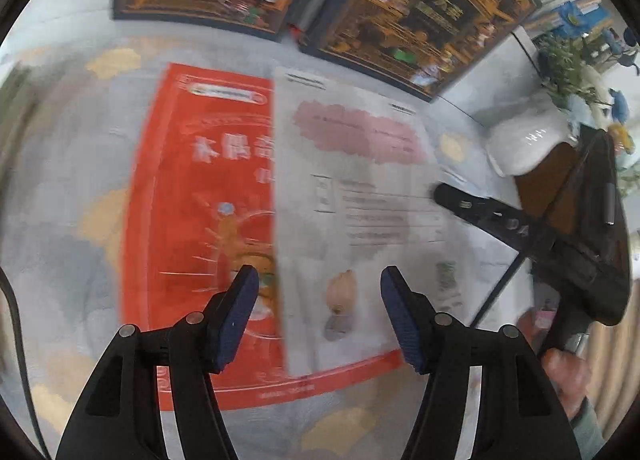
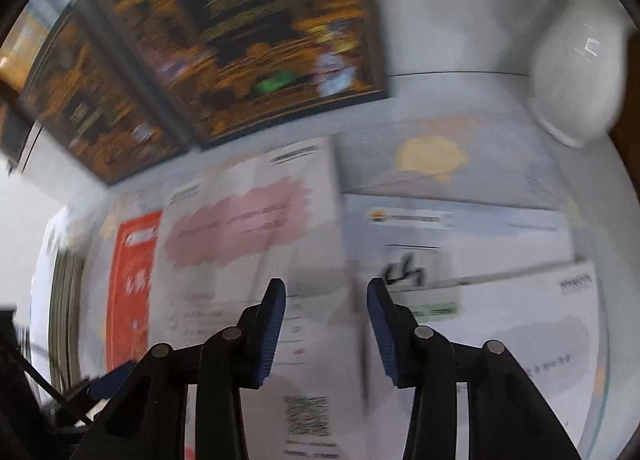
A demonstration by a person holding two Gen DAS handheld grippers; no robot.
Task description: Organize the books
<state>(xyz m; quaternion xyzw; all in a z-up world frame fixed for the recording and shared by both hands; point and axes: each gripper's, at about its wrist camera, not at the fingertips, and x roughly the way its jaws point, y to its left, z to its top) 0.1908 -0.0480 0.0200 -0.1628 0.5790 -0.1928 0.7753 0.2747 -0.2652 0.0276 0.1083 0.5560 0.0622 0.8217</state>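
A red book [image 1: 200, 227] lies flat on the patterned tablecloth. A white book with a pink patch [image 1: 360, 195] lies on its right half, overlapping it. My left gripper [image 1: 316, 316] is open and empty, hovering over the seam between the two. The right gripper's body [image 1: 560, 244] shows at the right edge of the left wrist view. In the right wrist view the right gripper [image 2: 326, 324] is open and empty above the white book [image 2: 248, 244], with the red book [image 2: 130, 284] at its left. More pale books [image 2: 460, 236] lie to the right.
Two dark, gold-patterned books [image 1: 416, 7] lie at the back of the table. A white vase [image 1: 524, 139] with green and blue flowers stands at the right, also in the right wrist view [image 2: 576, 71]. A hand [image 1: 568, 376] holds the right gripper.
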